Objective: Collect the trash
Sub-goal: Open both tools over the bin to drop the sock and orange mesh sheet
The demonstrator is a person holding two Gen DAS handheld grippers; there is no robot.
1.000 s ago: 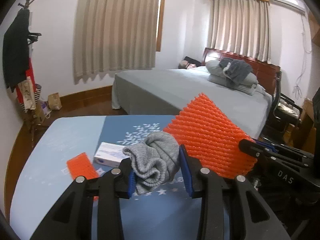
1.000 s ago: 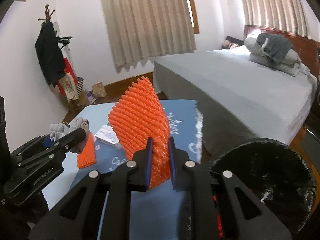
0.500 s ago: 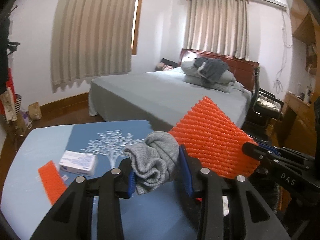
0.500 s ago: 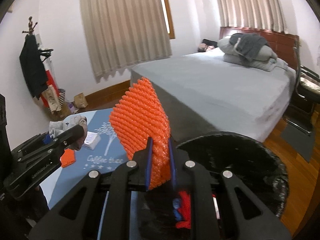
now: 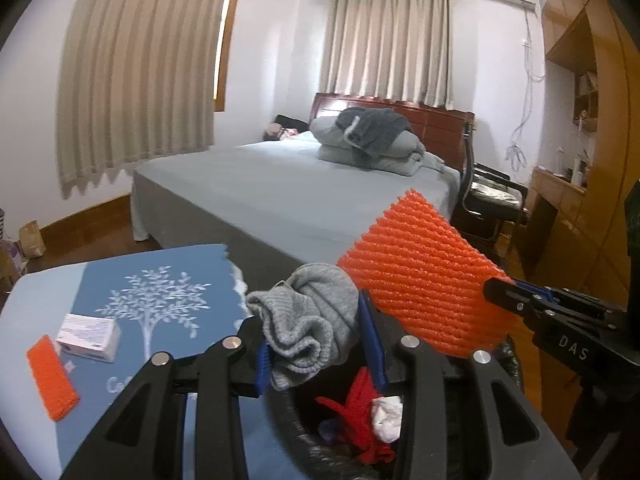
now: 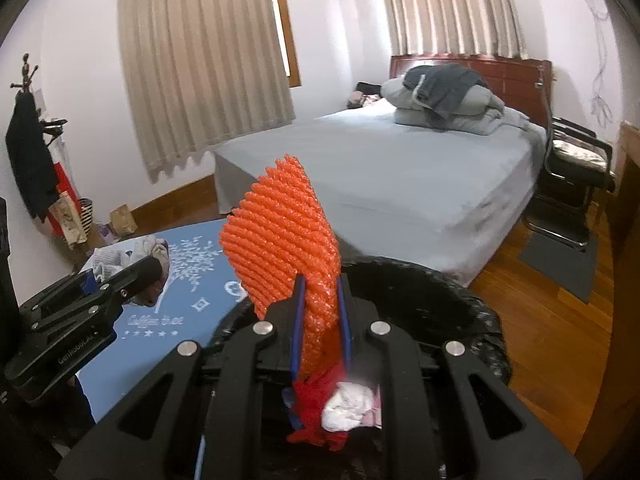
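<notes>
Swinging away from the blue tablecloth (image 5: 168,276) and over the bin, both handheld grippers now carry their loads above the black-lined trash bin (image 6: 452,284), which a second ago sat only at the edge of the right wrist view. The left gripper (image 5: 318,344) pinches a balled grey sock (image 5: 312,320) between its blue pads, jaws partly spread around the bulk. The right gripper (image 6: 320,320) is pressed nearly together on an orange foam net sheet (image 6: 280,240) that stands upright ahead of its fingers. Directly below both tools lie red scraps (image 6: 320,404) and a crumpled white tissue (image 6: 348,404) already in the bin, so the carry looks all but finished and release is likely the next step. Left behind on the table, off to the left gripper's left, are a small white box (image 5: 90,336) and a smaller orange foam strip (image 5: 52,380), apparently still to be collected. The bin's near rim is hidden under the gripper bodies, its depth is unreadable, and the box's print is too small to read.
</notes>
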